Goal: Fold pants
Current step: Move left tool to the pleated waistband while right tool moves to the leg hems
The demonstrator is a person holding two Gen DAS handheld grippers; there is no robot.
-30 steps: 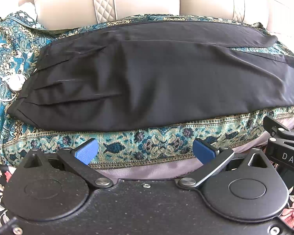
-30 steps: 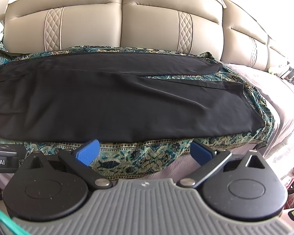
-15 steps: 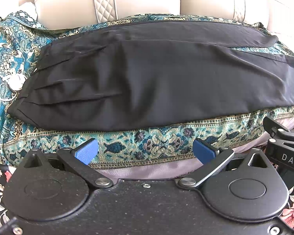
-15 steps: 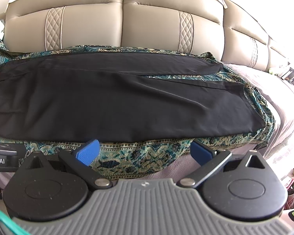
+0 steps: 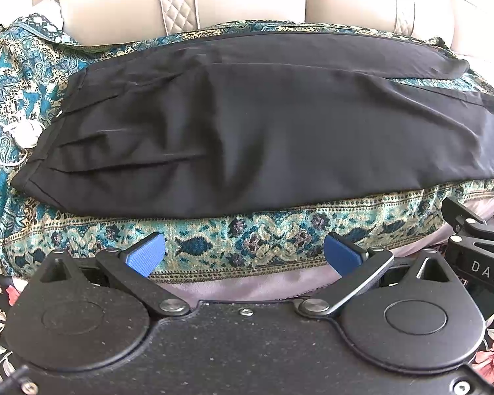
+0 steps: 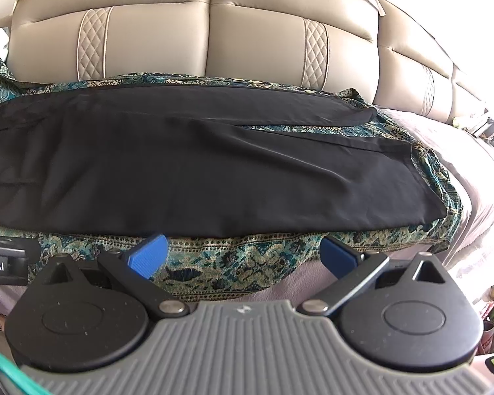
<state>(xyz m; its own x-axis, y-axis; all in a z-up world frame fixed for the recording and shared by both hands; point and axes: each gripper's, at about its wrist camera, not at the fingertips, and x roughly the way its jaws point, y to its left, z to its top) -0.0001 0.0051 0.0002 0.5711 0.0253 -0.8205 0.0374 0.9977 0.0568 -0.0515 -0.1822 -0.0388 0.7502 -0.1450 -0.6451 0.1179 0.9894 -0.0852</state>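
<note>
A beige sofa (image 6: 210, 36) with quilted strips backs a teal patterned cloth (image 5: 214, 240) spread over the seat. On that cloth lie the black pants (image 5: 263, 131), unfolded, waistband at the left and both legs running off to the right, the hems (image 6: 421, 177) near the cloth's right edge. My left gripper (image 5: 243, 255) hovers short of the near edge, jaws spread wide, empty. My right gripper (image 6: 242, 251) does likewise, wide and holding nothing.
</note>
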